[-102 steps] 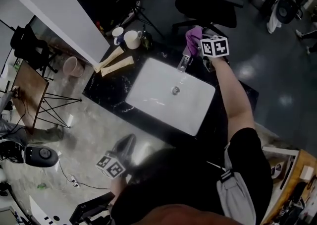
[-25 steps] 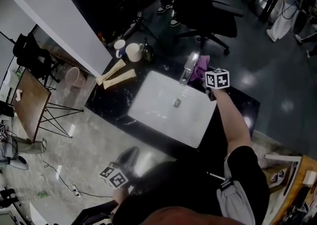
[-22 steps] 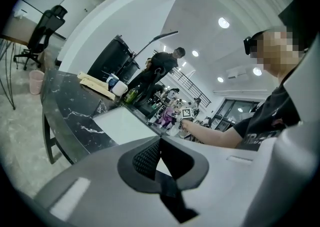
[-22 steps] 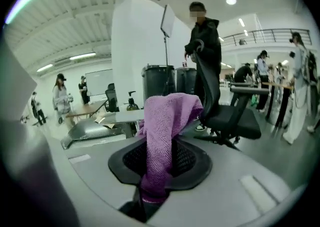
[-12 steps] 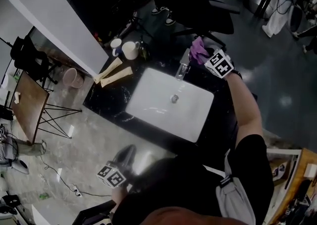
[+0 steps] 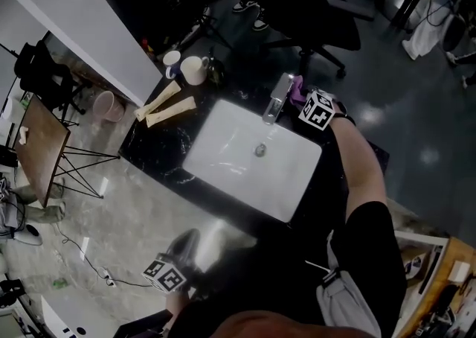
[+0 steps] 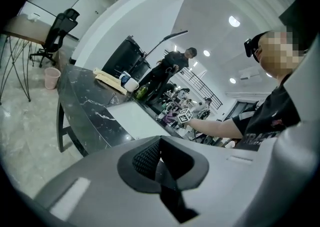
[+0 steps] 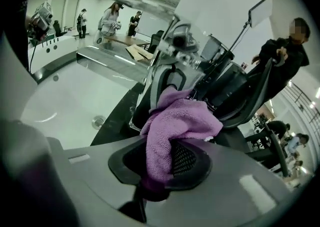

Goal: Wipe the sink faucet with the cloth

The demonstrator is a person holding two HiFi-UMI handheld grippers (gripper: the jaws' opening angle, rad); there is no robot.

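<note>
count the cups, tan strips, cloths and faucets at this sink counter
cups: 2
tan strips: 2
purple cloth: 1
faucet: 1
total: 6

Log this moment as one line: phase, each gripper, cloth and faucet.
phase: wipe faucet | right gripper: shut on purple cloth, beside faucet | left gripper: shut, empty, away from sink

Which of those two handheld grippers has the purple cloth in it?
The right gripper, over by the faucet: its jaws pinch the purple cloth. The left gripper is shut on nothing, away from the sink.
</note>
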